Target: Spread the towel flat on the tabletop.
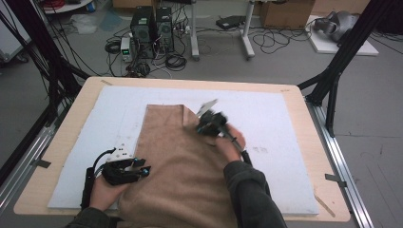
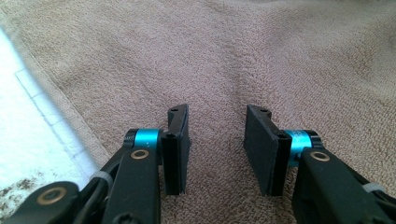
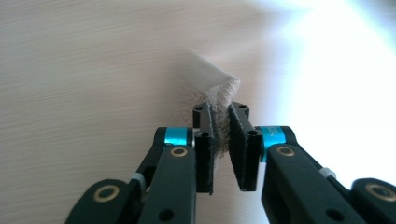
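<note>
Down at the near edge, the person's left hand (image 1: 102,190) rests at about seven o'clock, holding the left gripper (image 1: 142,167) low over the tan towel (image 1: 171,161); in the left gripper view its jaws stand spread, with bare terry between them. The towel lies across the near middle of the white mat (image 1: 266,123), its near end spilling toward the table's near edge and its far end reaching to the centre. Moving up to about one o'clock from the centre, the right hand (image 1: 230,142) carries the right gripper (image 1: 209,124), blurred in the high view; in the right gripper view its jaws pinch a raised fold of the towel's edge (image 3: 224,93). The mat covers most of the light wooden table (image 1: 304,102). Beyond, at twelve o'clock, a grey floor holds two black computer towers (image 1: 152,26), tangled cables (image 1: 176,59), white table legs (image 1: 247,42) and cardboard boxes (image 1: 285,12). Black frame struts (image 1: 347,47) rise at two o'clock and ten.
</note>
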`<action>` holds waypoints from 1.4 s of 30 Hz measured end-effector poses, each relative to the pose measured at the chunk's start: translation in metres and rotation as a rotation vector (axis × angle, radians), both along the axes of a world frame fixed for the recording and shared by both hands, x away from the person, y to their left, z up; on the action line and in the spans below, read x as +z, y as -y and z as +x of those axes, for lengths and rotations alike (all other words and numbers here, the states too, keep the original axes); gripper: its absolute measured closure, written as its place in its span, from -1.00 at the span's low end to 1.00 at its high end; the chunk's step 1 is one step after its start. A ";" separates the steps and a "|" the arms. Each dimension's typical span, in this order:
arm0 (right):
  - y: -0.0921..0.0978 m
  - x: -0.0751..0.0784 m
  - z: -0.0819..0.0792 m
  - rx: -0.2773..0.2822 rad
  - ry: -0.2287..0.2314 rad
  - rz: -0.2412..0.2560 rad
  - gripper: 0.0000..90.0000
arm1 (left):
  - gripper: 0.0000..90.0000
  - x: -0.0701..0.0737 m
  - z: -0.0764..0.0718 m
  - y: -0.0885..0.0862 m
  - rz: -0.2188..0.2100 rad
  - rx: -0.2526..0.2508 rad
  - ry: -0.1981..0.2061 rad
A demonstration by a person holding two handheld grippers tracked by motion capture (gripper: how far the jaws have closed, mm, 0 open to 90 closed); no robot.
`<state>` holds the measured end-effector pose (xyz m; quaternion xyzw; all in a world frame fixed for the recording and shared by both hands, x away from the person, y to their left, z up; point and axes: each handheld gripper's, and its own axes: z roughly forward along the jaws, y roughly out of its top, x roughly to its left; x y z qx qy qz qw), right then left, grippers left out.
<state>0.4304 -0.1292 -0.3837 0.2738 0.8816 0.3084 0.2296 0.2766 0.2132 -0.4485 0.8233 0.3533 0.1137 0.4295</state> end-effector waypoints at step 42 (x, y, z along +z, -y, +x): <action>0.076 -0.013 -0.066 0.108 -0.169 0.312 -0.44 | -0.32 0.050 0.041 0.006 -0.022 0.052 0.046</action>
